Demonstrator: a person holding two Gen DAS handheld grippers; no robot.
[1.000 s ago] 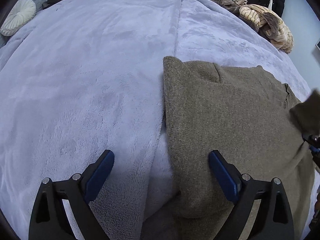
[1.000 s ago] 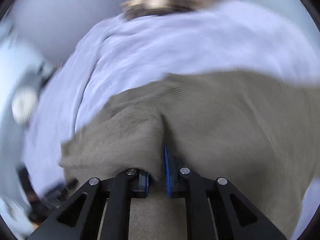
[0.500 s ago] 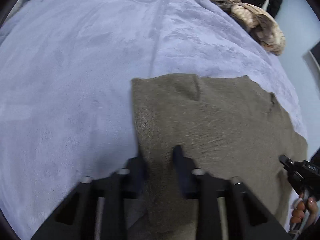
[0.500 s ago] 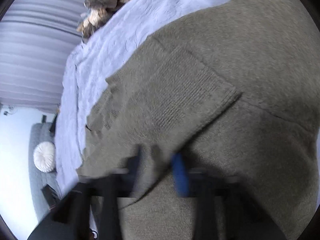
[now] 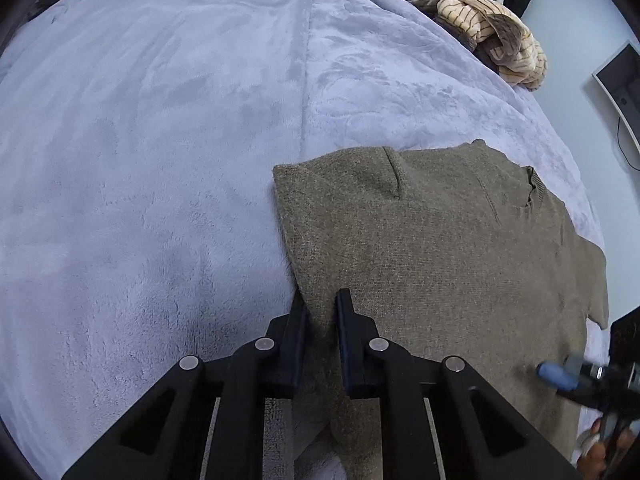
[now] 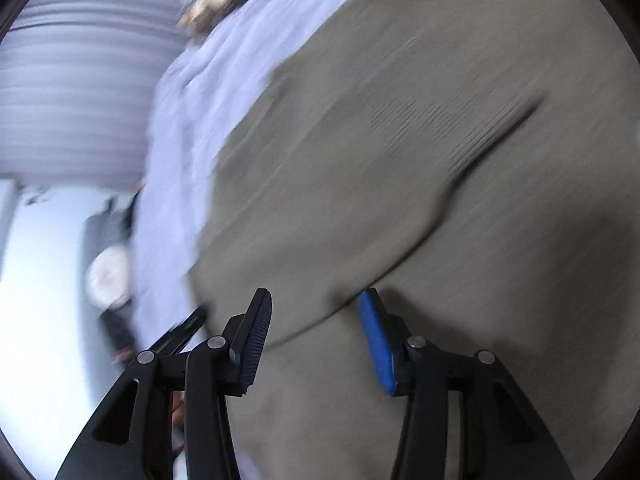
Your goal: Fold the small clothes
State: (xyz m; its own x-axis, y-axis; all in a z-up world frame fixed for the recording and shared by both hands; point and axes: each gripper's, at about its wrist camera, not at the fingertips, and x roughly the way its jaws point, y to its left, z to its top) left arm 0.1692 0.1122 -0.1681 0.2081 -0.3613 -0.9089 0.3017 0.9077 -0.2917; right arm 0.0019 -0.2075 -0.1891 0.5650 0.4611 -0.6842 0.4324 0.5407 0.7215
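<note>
sweater [image 5: 440,248] edge pinched, left tool [image 5: 321,312]; right tool [image 6: 316,308] opening.

The sweater [image 5: 440,248] lies flat on the bed [image 5: 160,160], toward its right side in the left wrist view. The left tongs [image 5: 320,308] sit at the sweater's left edge, the right tongs [image 6: 316,312] over its right part. A heap of clothes [image 5: 480,20] lies behind, at the bed's far right.
</note>
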